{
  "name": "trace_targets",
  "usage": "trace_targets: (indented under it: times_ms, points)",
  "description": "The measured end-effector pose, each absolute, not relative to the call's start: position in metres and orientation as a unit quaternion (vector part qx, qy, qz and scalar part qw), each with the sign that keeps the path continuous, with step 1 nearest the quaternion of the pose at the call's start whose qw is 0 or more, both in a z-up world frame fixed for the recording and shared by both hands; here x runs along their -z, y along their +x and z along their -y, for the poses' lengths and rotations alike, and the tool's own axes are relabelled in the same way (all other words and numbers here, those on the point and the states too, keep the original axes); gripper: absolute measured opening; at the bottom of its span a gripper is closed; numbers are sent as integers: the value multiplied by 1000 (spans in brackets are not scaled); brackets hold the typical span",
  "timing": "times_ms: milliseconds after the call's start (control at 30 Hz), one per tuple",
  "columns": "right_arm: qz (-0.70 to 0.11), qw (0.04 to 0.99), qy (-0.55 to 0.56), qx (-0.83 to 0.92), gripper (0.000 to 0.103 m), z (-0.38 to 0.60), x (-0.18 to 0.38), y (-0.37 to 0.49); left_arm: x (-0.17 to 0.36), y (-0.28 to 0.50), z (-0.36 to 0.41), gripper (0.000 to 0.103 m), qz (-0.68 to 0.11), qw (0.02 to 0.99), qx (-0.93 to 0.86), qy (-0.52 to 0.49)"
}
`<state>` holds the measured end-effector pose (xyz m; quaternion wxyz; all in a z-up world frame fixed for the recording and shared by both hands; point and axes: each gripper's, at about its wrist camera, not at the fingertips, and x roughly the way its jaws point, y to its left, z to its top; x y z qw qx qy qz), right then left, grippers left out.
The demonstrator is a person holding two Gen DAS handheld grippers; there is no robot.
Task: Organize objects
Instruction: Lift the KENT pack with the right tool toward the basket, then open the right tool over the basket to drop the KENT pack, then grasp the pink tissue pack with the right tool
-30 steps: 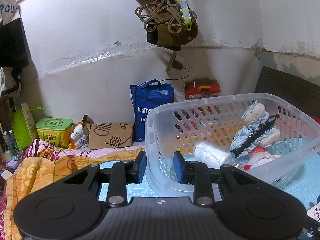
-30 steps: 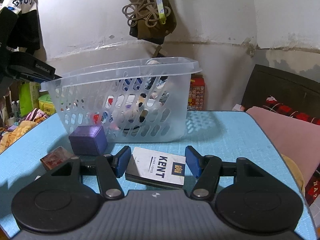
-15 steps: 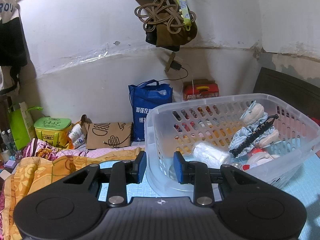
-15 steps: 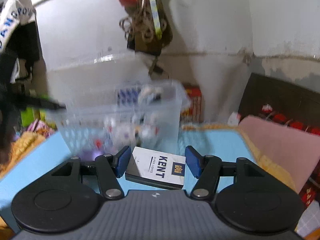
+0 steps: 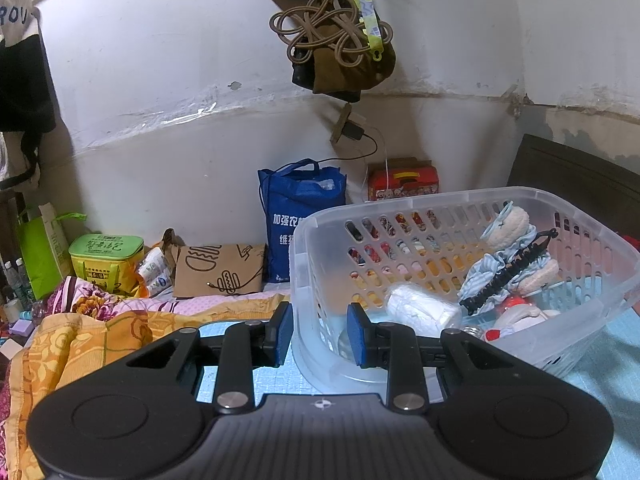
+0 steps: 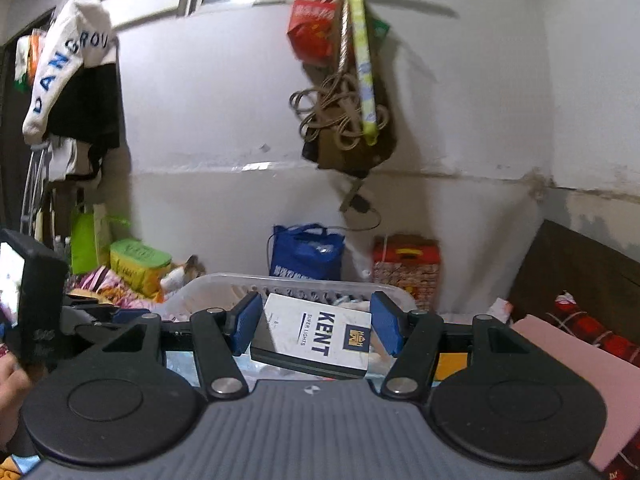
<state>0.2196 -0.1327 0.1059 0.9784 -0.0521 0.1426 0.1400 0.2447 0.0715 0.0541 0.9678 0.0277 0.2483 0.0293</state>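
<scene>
1. Gripping the near corner wall of the clear plastic basket (image 5: 460, 208), the left hand-held gripper (image 5: 320, 334) has one blue pad outside the wall and one inside; jaws narrow, wall between them.
2. Right hand-held gripper (image 6: 316, 322) holds a white KENT cigarette pack (image 6: 316, 330) crosswise between its blue pads, pack tilted, lettering running sideways.
3. In the right wrist view the pack sits in front of and slightly above the basket (image 6: 280, 282) rim; whether it is fully over the opening cannot be told.
4. Basket stands on a light blue mat (image 5: 616, 344). Inside the basket: a white roll (image 5: 420, 306) nearest the left gripper, then a black hair clip (image 5: 508, 272) leaning on blue-and-cream fabric items (image 5: 508, 236), with a red-and-white object low beside them, partly hidden.
5. Left of the basket: an orange patterned blanket (image 5: 80, 344).
6. Behind the basket, against the wall: a blue tote bag (image 5: 300, 216), a red box (image 5: 404, 180), a brown paper bag (image 5: 220, 268) and a green box (image 5: 106, 246).
7. Above the basket, a coiled cord bundle (image 5: 332, 36) hangs on the wall.
</scene>
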Motion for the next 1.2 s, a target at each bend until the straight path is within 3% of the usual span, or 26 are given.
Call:
trace_targets:
  times_ms: [233,300,333,567,767,1200]
  points:
    - [-179,974,-40,-134,64,119,-90,272,-54,244,-74,33,-248,968,-25,24]
    - [-158,978,-51,-123,83,118,-86,275,-54,243,-74,33,-248,968,-25,25]
    - [-150,981,-51,-112,103,119,-86,272,-54,243,-74,33,-248,968,-25,25]
    - [-99,993,-12,-67,103,151,-79,229,-53,243,-76,33,-247,969,-23,23]
    - [-82,996,27,14,103,159,-26,156,-53,242,-75,33,-246,969,-22,24]
    - [-114,993,-17,-17,103,98,48,77,-53,243,-76,33,-245,969,-22,25]
